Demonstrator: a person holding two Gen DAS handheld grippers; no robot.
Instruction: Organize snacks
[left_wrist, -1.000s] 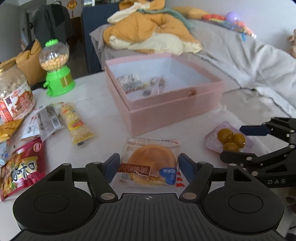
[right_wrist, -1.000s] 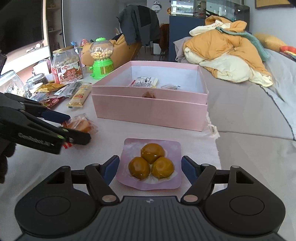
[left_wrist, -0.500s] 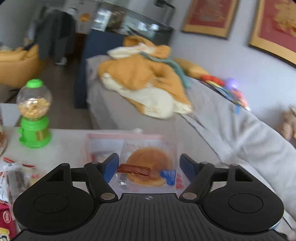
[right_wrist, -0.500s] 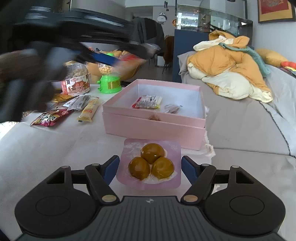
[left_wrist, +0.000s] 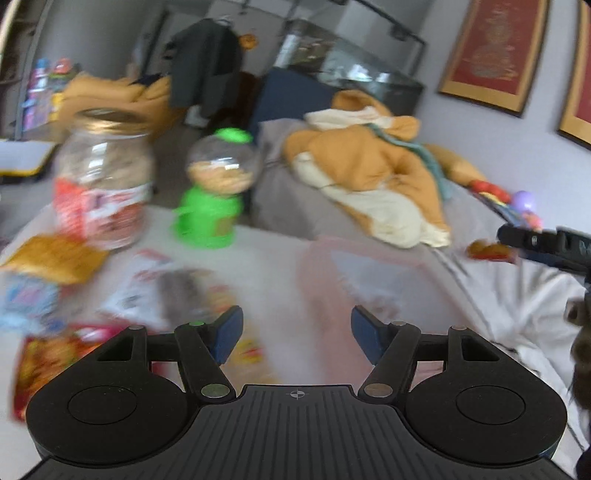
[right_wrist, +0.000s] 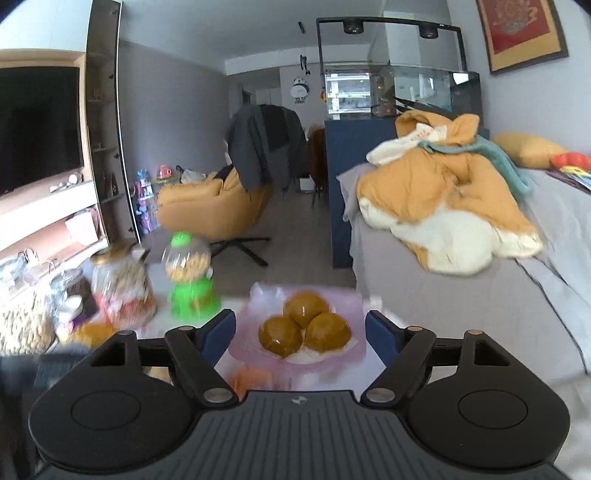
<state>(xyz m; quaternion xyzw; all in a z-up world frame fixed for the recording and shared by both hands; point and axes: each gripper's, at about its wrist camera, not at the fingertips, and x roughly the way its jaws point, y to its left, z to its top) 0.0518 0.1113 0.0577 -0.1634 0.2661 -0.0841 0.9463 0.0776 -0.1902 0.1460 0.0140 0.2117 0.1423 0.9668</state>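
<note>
My right gripper (right_wrist: 300, 328) is clamping the pink pastry pack (right_wrist: 298, 328), lifting it off the table. My left gripper (left_wrist: 296, 334) is hanging empty, fingers apart, over the blurry pink box (left_wrist: 332, 258).

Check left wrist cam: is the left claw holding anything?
No, the left claw is open with nothing between its blue fingers, only blurred table behind.

Soft, even daylight fills both views, with no hard shadows or glare. The left wrist view is heavily motion-blurred across the tabletop (left_wrist: 269, 251); the right wrist view is sharper, smeared only low down. Fisheye distortion bends the edges and darkens the corners.
</note>
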